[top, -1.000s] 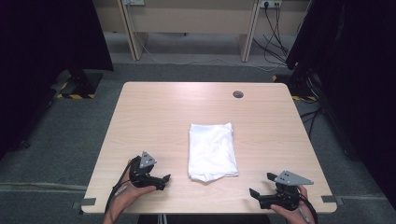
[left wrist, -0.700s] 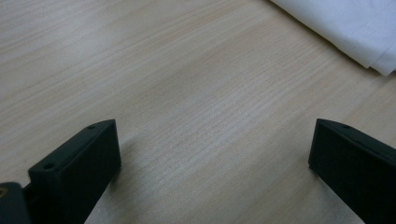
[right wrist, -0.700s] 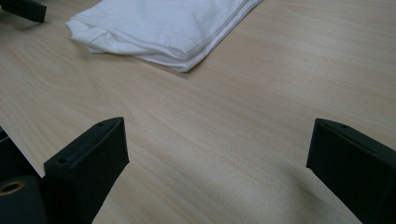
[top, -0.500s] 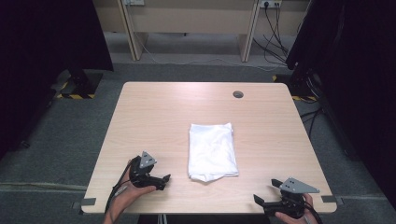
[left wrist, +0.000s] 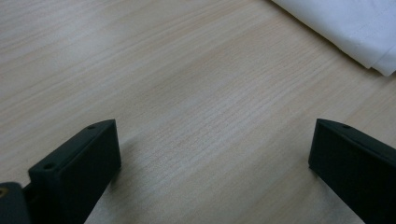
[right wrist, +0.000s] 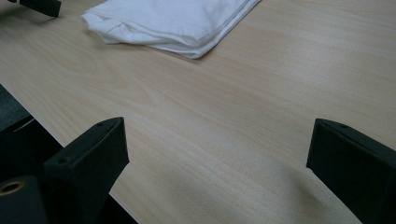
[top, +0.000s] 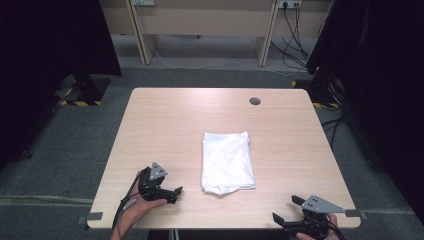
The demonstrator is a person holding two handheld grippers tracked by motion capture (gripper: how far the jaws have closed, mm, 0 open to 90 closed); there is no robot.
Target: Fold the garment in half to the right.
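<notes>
Both grippers empty, jaws wide — we should bring the left gripper (top: 170,192) toward three o'clock and the right gripper (top: 285,212) toward ten, low onto the folded white cloth (top: 226,161).

Bare table (top: 165,125) lies open all round the folded cloth (top: 226,161) (the sole obstacle).

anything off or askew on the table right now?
Nothing stands out. The folded white cloth lies flat and fairly square near the middle of the table; the left gripper and right gripper sit open near the front edge, clear of it.
</notes>
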